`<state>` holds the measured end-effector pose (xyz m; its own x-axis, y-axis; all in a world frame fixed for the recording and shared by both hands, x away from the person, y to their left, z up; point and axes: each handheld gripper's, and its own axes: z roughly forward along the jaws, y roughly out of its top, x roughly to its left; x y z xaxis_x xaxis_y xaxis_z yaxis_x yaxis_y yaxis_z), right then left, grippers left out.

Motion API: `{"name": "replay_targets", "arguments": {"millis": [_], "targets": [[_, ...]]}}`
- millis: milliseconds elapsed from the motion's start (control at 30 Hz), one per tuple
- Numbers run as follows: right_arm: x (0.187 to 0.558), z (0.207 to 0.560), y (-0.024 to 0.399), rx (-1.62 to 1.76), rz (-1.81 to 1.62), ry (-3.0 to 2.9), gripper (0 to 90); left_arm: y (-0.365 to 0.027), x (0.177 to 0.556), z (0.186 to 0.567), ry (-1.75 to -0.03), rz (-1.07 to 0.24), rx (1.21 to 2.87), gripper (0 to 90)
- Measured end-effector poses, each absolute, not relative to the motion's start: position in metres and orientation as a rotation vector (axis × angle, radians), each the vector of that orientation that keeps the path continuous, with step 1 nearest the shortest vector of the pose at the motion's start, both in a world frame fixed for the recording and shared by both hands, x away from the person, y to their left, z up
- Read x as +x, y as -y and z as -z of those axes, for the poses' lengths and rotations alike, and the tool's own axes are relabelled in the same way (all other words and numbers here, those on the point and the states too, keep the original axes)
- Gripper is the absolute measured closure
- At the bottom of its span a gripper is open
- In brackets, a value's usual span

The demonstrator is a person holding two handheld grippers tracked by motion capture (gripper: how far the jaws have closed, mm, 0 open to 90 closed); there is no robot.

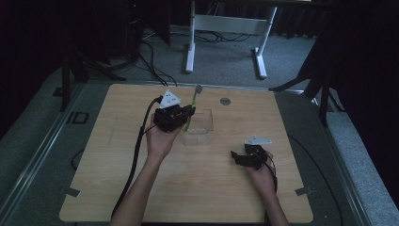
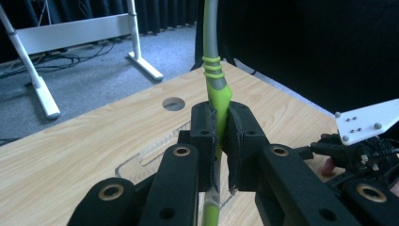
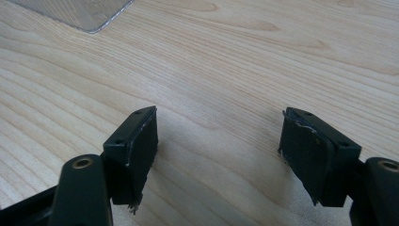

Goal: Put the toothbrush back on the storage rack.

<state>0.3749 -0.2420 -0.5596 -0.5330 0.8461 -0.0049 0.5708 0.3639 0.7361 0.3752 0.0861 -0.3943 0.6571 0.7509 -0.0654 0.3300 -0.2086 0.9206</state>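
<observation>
One wooden table (image 1: 197, 188), pale, with one round grommet hole (image 1: 225, 100) near the far edge. One white desk frame (image 1: 226, 28) on the grey floor beyond, two legs showing. One clear plastic box (image 1: 198, 123) at mid-table, slightly toward the far side, open at the top. Two grippers, one per hand. Left gripper (image 1: 189, 112) raised just left of the box, jaws clenched on one toothbrush (image 1: 193, 106): green handle pinched between both pads, grey neck and bristle head rising up and away toward the far edge, lower end hanging at the box's left wall. In the left gripper view, the same toothbrush (image 2: 216, 94) upright between the pads. Right gripper (image 1: 241, 157) low at near right, well apart from the box, jaws spread wide over bare wood, nothing between the pads (image 3: 136, 155).
</observation>
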Motion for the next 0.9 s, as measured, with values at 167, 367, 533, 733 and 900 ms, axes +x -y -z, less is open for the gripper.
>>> {"name": "replay_targets", "arguments": {"millis": [167, 367, 533, 733, 900], "targets": [[0.375, 0.560, 0.242, 1.237, -0.983, -2.247, 28.3, -0.086, 0.379, 0.393, -0.866, -0.493, 1.805, 82.0], [0.375, 0.560, 0.242, 1.237, -0.983, -2.247, 28.3, -0.085, 0.382, 0.393, -0.873, -0.492, 1.790, 82.0], [0.375, 0.560, 0.242, 1.238, -0.983, -2.247, 28.2, -0.084, 0.384, 0.393, -0.875, -0.500, 1.776, 82.0], [0.375, 0.560, 0.242, 1.237, -0.982, -2.247, 28.2, -0.084, 0.388, 0.397, -0.886, -0.504, 1.776, 82.0], [0.375, 0.559, 0.242, 1.237, -0.981, -2.248, 28.2, -0.083, 0.393, 0.401, -0.885, -0.511, 1.778, 82.0]]}}
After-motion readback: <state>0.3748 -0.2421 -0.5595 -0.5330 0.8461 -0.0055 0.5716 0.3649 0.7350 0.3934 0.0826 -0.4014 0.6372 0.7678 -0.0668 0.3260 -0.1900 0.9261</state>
